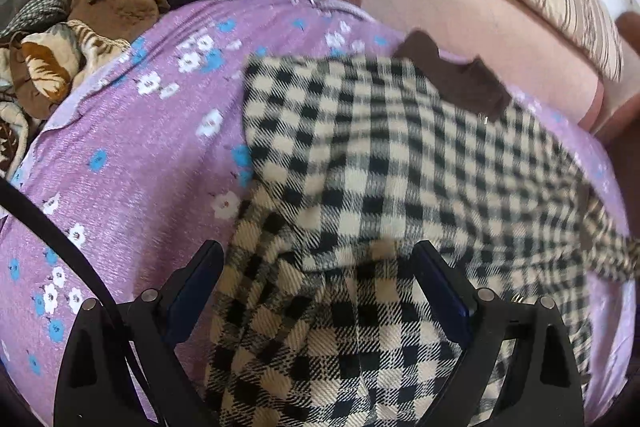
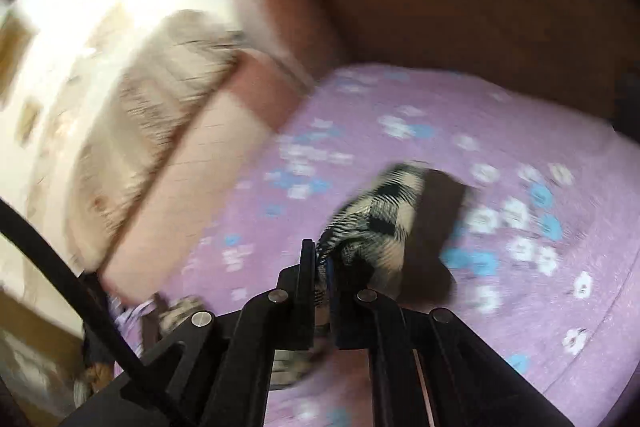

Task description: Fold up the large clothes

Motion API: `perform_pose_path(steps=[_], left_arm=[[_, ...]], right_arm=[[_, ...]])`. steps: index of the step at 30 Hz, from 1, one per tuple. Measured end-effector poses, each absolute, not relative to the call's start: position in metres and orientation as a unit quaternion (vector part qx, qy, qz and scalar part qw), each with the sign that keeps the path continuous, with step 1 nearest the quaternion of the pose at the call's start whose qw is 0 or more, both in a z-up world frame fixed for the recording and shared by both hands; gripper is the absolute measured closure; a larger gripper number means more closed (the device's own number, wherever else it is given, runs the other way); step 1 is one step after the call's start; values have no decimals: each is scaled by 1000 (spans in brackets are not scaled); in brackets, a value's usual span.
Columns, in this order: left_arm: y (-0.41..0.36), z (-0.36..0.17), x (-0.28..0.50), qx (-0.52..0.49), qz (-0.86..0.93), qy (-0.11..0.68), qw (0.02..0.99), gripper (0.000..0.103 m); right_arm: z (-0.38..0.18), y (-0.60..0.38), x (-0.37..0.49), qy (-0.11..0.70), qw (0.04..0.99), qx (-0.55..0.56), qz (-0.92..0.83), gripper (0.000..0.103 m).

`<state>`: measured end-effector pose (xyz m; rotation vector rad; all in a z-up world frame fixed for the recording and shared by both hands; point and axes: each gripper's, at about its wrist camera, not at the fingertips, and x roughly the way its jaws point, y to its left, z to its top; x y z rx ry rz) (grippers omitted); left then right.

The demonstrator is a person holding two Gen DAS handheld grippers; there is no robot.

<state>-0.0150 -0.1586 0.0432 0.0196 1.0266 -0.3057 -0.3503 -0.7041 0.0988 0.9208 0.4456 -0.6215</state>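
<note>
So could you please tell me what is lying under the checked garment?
The checked garment lies on a purple floral sheet, which shows all around it. Whatever sits directly beneath its middle is covered by the cloth.

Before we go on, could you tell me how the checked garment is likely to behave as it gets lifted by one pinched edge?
Probably floppy: the checked garment lies in soft folds on the purple floral sheet and bunches where the right tongs are shut on it. The weave looks thick, so likely rather heavy for cloth and not slippery. Most of it would probably sag and drag below the pinch.
</note>
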Motion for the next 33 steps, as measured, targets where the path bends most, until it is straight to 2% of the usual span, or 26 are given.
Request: perform_pose_path(steps=[5,8,11,15,16,17,20,26,29,33], left_arm=[[-143,57,-11,-33,-142,478,866,9],[-137,58,-8,-50,-140,479,865,9],[-136,57,-7,-55,-143,479,864,9],[-137,55,-5,-63,-164,480,860,9],[-138,56,-5,-68,-172,481,857,9],[-139,56,-6,-72,-182,482,854,9],[-143,60,-9,-82,-212,478,849,2],[-181,63,-34,-39,-280,462,841,0],[-199,64,-48,-23,-290,466,836,0],[-228,74,-54,-17,-262,439,859,0]], right_arm=[[159,-631,-280,229,886,360,-181,97],[174,-570,-226,255,908,316,-107,97],[162,-497,-169,297,914,275,-35,97],[94,-405,-111,402,888,219,51,95],[78,-395,-111,426,878,211,56,91],[70,-391,-111,437,874,204,57,80],[60,-398,-142,444,877,177,47,58],[76,-460,-190,422,879,221,-27,39],[77,-485,-206,392,883,252,-53,35],[63,-506,-205,403,862,300,-66,35]])
